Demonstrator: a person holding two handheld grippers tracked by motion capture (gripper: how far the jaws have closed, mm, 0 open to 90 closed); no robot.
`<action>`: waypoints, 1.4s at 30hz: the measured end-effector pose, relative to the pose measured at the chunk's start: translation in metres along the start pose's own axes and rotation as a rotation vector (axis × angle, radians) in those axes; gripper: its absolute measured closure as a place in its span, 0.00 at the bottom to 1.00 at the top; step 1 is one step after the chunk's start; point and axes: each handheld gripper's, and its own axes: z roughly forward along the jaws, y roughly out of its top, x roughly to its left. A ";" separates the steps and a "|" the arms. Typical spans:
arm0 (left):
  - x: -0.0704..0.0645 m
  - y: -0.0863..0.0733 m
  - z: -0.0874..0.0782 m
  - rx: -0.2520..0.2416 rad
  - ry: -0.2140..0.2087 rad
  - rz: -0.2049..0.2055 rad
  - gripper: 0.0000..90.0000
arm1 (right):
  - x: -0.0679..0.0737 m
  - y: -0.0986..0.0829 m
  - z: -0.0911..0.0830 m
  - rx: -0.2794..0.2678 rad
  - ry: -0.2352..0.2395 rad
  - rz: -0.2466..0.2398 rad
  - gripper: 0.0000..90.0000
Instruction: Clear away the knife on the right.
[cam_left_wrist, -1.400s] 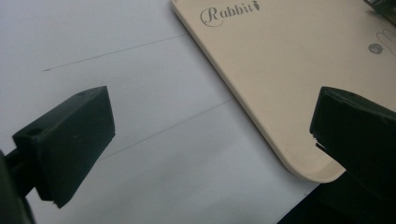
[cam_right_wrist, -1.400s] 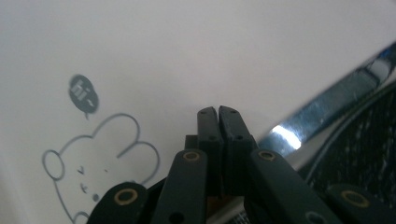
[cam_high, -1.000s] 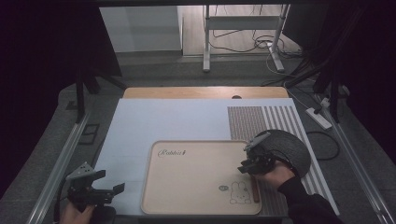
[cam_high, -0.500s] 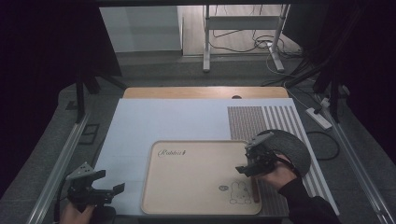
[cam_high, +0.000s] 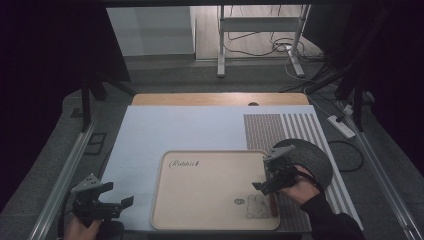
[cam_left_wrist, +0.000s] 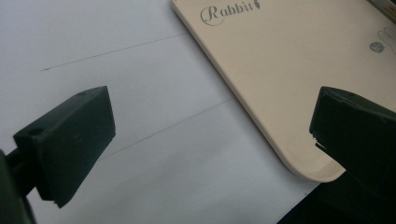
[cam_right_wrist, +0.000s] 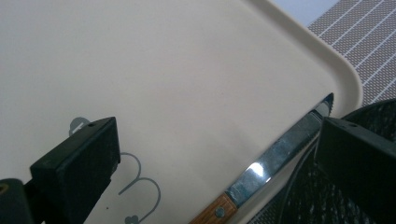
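Right now the knife lies along the right edge of the tray, tip pointing away. The right gripper hangs just over it, jaws wide apart and empty, much nearer than the left gripper, also spread wide.

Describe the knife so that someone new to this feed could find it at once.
Start at the beige rectangular plastic tray printed "Rabbit", lying on the pale blue mat. Follow its right edge towards the near corner, beside the rabbit drawing and under the right tool. There lies the wooden-handled steel knife, the only shiny metal thing, beside the black mesh basket.
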 end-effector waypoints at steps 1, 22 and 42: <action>0.000 0.000 0.000 0.000 0.000 0.000 0.00 | 0.000 -0.001 -0.001 -0.005 -0.005 0.004 0.00; 0.000 0.000 0.000 0.003 0.001 -0.001 0.00 | -0.003 -0.023 -0.027 -0.095 -0.066 0.065 0.00; 0.000 0.000 0.000 0.008 0.005 0.001 0.00 | -0.003 -0.053 -0.049 -0.147 -0.100 0.149 0.00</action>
